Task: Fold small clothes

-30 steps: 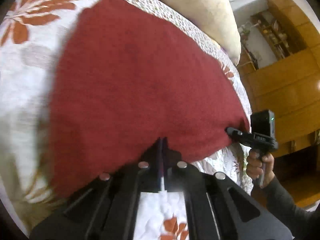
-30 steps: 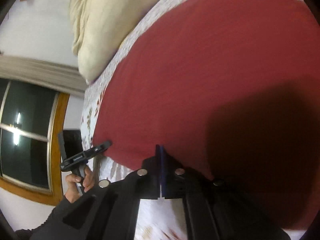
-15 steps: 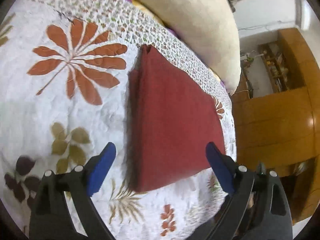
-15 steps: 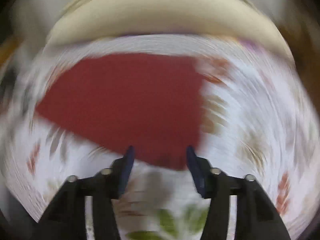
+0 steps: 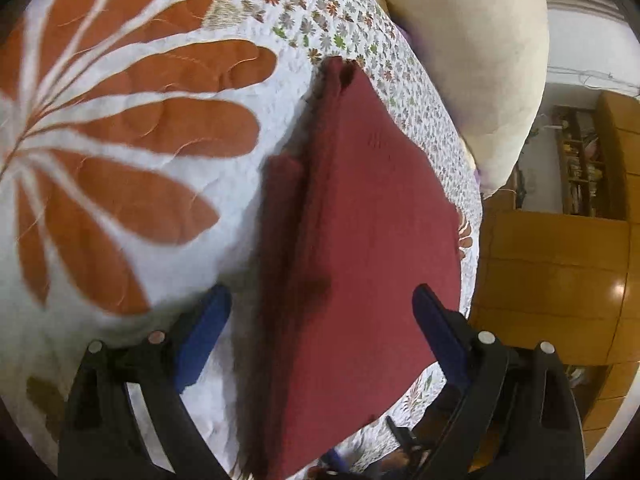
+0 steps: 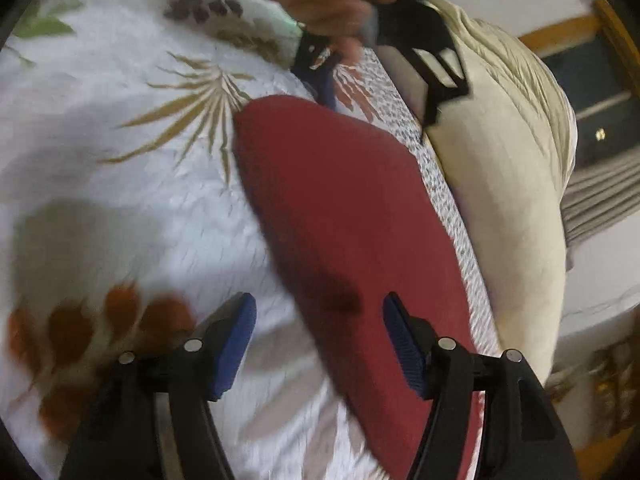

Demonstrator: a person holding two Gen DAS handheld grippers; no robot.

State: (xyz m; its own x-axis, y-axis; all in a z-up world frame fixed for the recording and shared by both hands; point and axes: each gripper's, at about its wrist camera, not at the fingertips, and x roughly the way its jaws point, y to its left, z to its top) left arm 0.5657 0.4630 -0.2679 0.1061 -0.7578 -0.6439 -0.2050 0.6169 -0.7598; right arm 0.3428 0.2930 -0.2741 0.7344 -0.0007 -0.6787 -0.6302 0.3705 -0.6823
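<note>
We list, left to right: left gripper [image 5: 322,320], jaws wide and empty, astride the folded red cloth [image 5: 360,260] on the quilt [image 5: 120,180] (long axis running away from us); right gripper [image 6: 318,330], likewise spread and empty, over its near end.

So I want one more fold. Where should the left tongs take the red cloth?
Probably the near short edge of the red cloth, approached low from the side where layered edges show. It lies flat on the quilt, and the open left tongs already straddle that end.
</note>
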